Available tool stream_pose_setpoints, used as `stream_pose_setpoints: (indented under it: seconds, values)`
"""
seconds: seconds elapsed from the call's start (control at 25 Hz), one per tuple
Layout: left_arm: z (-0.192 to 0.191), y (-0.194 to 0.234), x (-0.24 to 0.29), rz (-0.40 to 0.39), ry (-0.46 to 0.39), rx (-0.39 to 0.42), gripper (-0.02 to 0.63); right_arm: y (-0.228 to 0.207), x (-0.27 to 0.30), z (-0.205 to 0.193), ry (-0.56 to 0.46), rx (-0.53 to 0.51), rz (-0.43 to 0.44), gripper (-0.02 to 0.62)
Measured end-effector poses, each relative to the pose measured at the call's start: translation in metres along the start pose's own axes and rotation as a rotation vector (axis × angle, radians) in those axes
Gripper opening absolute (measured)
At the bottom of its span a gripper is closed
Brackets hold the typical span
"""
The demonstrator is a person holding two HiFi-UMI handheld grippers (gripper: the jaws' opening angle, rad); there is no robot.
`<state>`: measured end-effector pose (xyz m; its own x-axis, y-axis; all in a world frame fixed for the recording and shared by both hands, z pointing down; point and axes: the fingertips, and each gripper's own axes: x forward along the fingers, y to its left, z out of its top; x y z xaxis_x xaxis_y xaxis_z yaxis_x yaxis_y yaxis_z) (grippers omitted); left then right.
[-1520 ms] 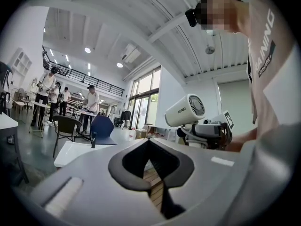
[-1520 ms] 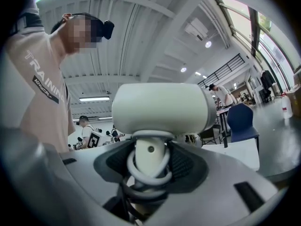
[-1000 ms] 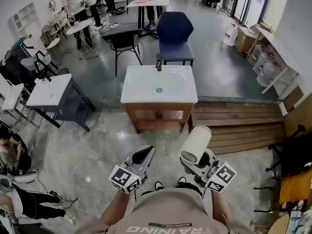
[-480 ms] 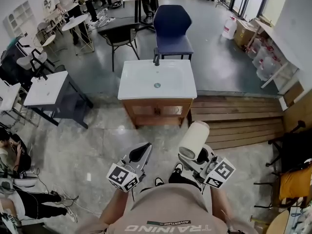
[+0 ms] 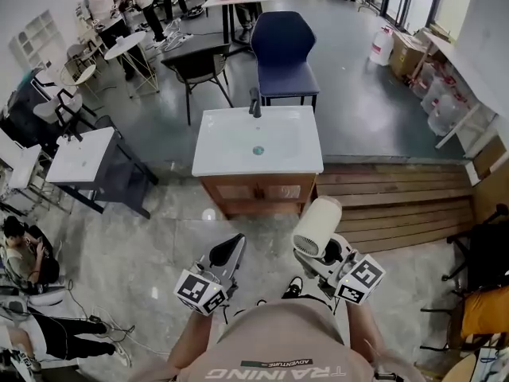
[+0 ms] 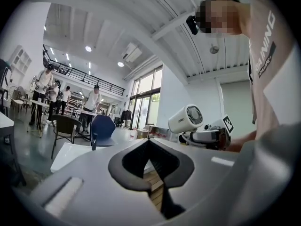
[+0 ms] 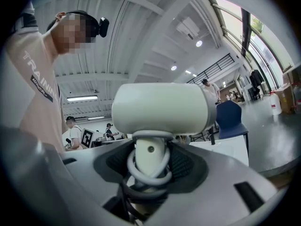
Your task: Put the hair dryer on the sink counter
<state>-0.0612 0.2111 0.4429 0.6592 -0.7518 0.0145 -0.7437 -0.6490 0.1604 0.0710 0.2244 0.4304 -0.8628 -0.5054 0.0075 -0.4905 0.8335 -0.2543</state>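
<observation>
The white hair dryer [image 5: 316, 228] stands barrel-up in my right gripper [image 5: 330, 255], which is shut on its handle, low right of centre in the head view. In the right gripper view the dryer's barrel [image 7: 160, 109] fills the middle, and the cord is looped round the handle [image 7: 149, 160] between the jaws. My left gripper [image 5: 231, 250] is shut and holds nothing, beside the right one; its view shows the dryer [image 6: 186, 118] off to the right. The white sink counter [image 5: 294, 156] on a wooden cabinet stands ahead on the floor, well short of both grippers.
A blue chair [image 5: 284, 50] and a black chair [image 5: 203, 70] stand behind the sink. Wooden decking [image 5: 390, 205] lies to its right, and a second white basin on a dark stand [image 5: 79, 153] to its left. A person sits on the floor at far left [image 5: 24, 249].
The head view has shifted a little and the sink sits slightly differently in frame. Both grippers keep their pose, and the dryer stays held in the right one.
</observation>
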Motion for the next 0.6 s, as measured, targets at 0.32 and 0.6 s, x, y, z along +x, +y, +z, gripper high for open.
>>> stream_pose_setpoints:
  seconds: [0.32, 0.6]
  values:
    - [-0.008, 0.012, 0.041, 0.040, 0.020, -0.013, 0.006, -0.049, -0.005, 0.003, -0.003, 0.025, 0.022, 0.218]
    - [-0.010, 0.013, 0.082, 0.081, 0.016, -0.001, 0.007, -0.086, -0.013, 0.006, -0.009, 0.027, 0.072, 0.218]
